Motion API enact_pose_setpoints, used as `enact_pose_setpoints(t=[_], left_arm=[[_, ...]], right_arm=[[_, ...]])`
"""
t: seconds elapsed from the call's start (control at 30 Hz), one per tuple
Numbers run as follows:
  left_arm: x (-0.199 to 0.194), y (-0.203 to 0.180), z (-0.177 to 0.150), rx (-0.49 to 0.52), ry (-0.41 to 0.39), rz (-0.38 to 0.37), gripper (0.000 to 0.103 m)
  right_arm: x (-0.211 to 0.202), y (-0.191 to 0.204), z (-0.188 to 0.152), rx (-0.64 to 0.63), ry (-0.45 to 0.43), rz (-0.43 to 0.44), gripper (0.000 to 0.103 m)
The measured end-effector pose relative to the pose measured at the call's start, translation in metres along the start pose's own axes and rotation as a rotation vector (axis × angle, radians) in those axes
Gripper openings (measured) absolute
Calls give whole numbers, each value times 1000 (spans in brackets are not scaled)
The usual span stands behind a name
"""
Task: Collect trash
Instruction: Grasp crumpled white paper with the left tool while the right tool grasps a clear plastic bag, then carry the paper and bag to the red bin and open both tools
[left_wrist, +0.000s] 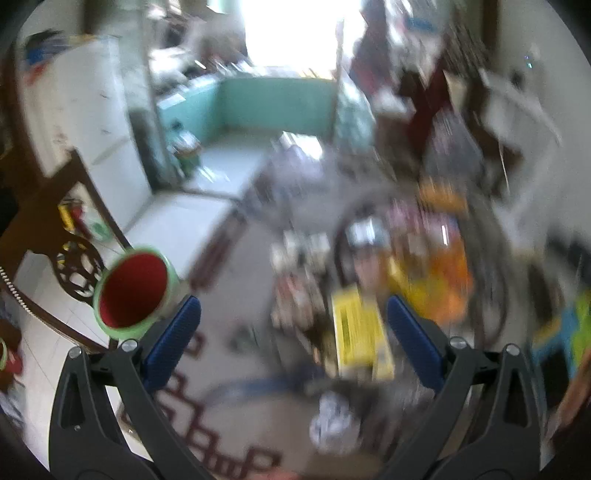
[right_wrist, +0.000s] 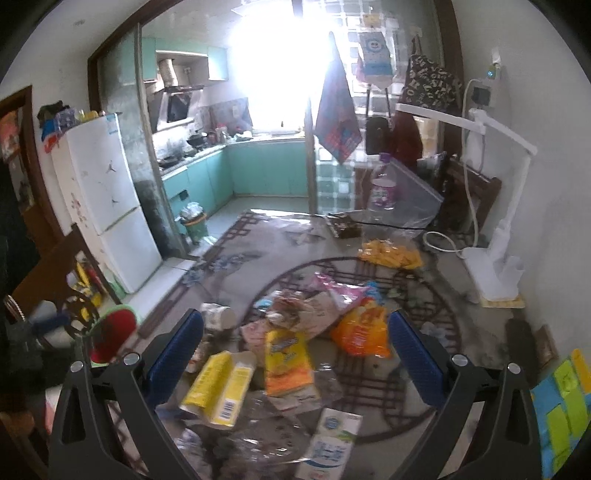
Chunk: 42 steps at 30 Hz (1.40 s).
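Left wrist view is smeared by motion blur; most of the litter there reads only as colour patches. Left gripper (left_wrist: 293, 321) has its blue pads spread wide, nothing between them. Nearest it, a crumpled white-and-grey wad (left_wrist: 334, 421) lies low in frame, detail lost. A yellow carton (left_wrist: 360, 336) lies just inside the right-hand pad, print unreadable. A green-rimmed bin with red lining (left_wrist: 135, 290) sits touching or just beyond the left-hand pad's tip; which, cannot be told. Right wrist view is sharper. Right gripper (right_wrist: 295, 354) is likewise splayed open and empty, hovering over the trash pile on a glass-topped table (right_wrist: 258, 240). Nearest the lens, a white-and-blue milk carton (right_wrist: 328, 446) is cut off by the lower edge, lettering too small to read. Between the pads lie a yellow box with a barcode (right_wrist: 218, 387) and a yellow-orange snack packet (right_wrist: 288, 363), its logo blurred. An orange bag (right_wrist: 364, 330) lies near the right-hand pad; a pink wrapper (right_wrist: 340, 291) and crumpled paper (right_wrist: 295, 310) sit beyond. The bin shows again at left, partly hidden behind chair fretwork. Farther off: a clear bottle with purple label (right_wrist: 384, 188), a white desk lamp (right_wrist: 495, 221), a white fridge (right_wrist: 110, 199), and a window blown out by glare.
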<state>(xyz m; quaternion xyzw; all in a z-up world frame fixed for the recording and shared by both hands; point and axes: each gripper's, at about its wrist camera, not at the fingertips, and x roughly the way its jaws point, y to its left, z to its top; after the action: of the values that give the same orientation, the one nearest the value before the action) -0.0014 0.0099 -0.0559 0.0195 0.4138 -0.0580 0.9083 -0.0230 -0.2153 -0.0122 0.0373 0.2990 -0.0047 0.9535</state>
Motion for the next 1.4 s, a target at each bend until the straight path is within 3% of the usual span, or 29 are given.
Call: enact_pose_setpoints(t=[0.07, 0.17, 0.27, 0.3, 0.37, 0.47, 0.57, 0.67, 0.83, 0.97, 1.07, 1.17, 1.23, 1.33, 1.4], left_arm=[[25, -12, -35, 75, 122, -37, 99], [59, -22, -73, 83, 274, -116, 93], [88, -36, -100, 121, 369, -157, 72], [94, -39, -104, 135, 386, -157, 55], [106, -41, -116, 129, 421, -176, 45], [99, -35, -111, 89, 388, -204, 40], [75, -22, -92, 55, 289, -182, 40], [49, -6, -74, 16, 198, -150, 40], [30, 17, -49, -23, 128, -102, 41], [14, 29, -48, -73, 84, -78, 41], [11, 32, -41, -86, 67, -69, 41], [8, 33, -38, -101, 59, -75, 41], [7, 31, -36, -96, 53, -75, 41], [8, 27, -34, -79, 54, -75, 41], [8, 26, -33, -77, 52, -74, 41]], right_arm=[[3, -9, -8, -10, 25, -27, 96], [14, -23, -28, -11, 100, -44, 96], [27, -35, -53, 19, 196, -5, 96], [32, -37, -62, 29, 227, 5, 96], [41, -38, -80, 43, 298, 23, 96], [53, -26, -98, 45, 375, 100, 96], [69, -10, -104, 34, 433, 205, 94], [90, 3, -108, -20, 495, 217, 93], [111, 18, -119, -107, 575, 211, 94], [101, 46, -130, -408, 555, 172, 96], [93, 73, -150, -754, 478, 90, 96], [89, 94, -172, -953, 407, 67, 96], [89, 105, -190, -1048, 363, 40, 94], [99, 109, -210, -1111, 347, -12, 84], [108, 108, -211, -1090, 374, -14, 66]])
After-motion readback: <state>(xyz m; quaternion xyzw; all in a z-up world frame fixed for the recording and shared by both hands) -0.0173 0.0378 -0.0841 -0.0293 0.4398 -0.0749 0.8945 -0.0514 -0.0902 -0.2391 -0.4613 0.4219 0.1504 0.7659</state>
